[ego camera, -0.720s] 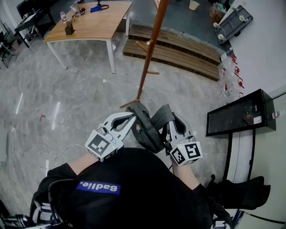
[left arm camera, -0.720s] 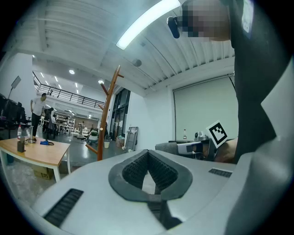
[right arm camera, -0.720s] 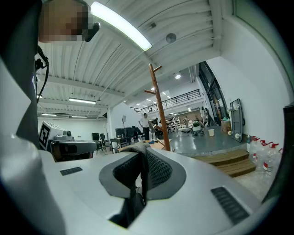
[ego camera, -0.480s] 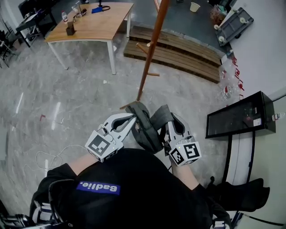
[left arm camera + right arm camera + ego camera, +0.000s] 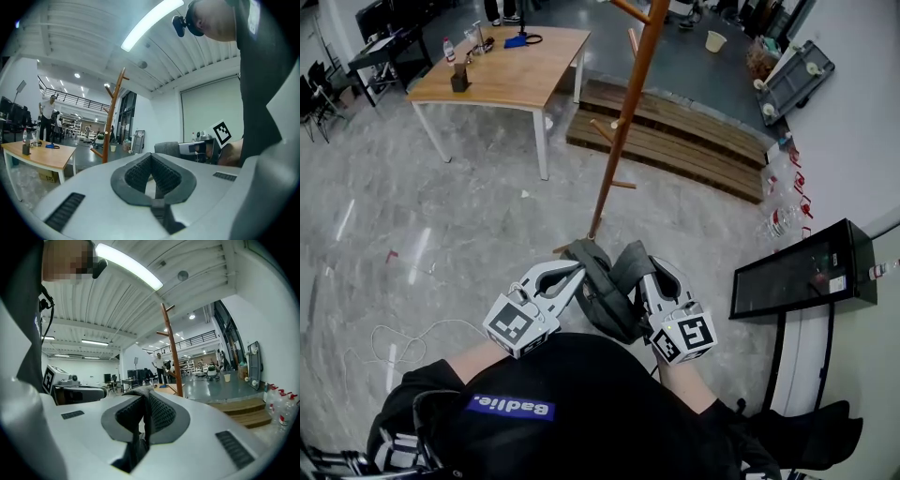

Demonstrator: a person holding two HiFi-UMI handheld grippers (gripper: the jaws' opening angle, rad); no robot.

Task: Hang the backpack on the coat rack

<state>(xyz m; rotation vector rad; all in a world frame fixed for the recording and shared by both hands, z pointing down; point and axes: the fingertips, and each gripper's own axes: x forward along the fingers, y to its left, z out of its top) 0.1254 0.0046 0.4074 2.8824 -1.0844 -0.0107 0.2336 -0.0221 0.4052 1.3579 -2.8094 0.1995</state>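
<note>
I read the left gripper [image 5: 578,266] and the right gripper [image 5: 649,271] side by side in the middle of the head view. Both point level, with the grey backpack strap [image 5: 609,281] bunched between them. In the right gripper view the fingers are closed on a dark fold of that strap, which runs down between the pads. In the left gripper view the fingers meet at their tips and a dark band of strap leaves beneath them, so I read this as a grip on the strap as well. Below the strap a black mass [image 5: 581,384] fills the lower frame; I cannot separate the bag's body from the person's clothing there. The wooden coat rack [image 5: 623,122] stands upright on the grey floor [image 5: 441,216] beyond both grippers. The strap is held apart from it and hangs on none of its pegs [image 5: 602,128]. A wooden worktop [image 5: 502,66] stands further back at the left.
</note>
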